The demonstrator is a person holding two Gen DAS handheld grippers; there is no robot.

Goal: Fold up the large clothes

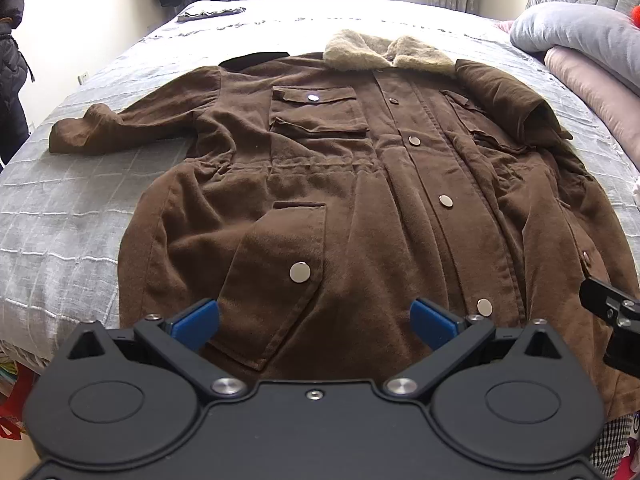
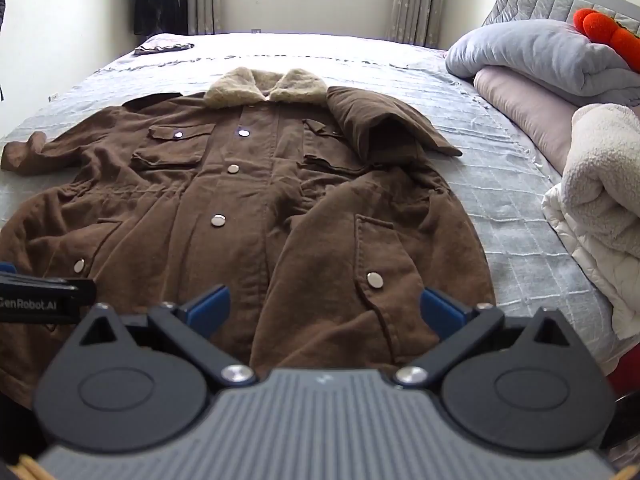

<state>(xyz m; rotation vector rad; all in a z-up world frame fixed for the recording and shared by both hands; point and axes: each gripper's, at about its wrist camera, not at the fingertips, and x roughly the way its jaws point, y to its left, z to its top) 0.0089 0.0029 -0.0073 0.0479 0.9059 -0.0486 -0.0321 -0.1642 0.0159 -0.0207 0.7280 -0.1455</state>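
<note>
A large brown coat (image 1: 360, 184) with a cream fleece collar (image 1: 384, 54) and metal snaps lies face up on the bed; it also shows in the right wrist view (image 2: 248, 208). Its left sleeve (image 1: 120, 124) stretches out flat to the left. Its right sleeve (image 2: 380, 124) is folded back over the shoulder. My left gripper (image 1: 314, 320) is open and empty above the hem by the lower left pocket. My right gripper (image 2: 326, 312) is open and empty above the hem by the lower right pocket (image 2: 384, 272).
The grey quilted bedspread (image 1: 80, 208) covers the bed. Folded grey and pink duvets (image 2: 532, 64) and a white fleece blanket (image 2: 604, 184) are piled at the right. A small dark folded cloth (image 1: 212, 14) lies at the far edge. Dark clothes hang at the left wall.
</note>
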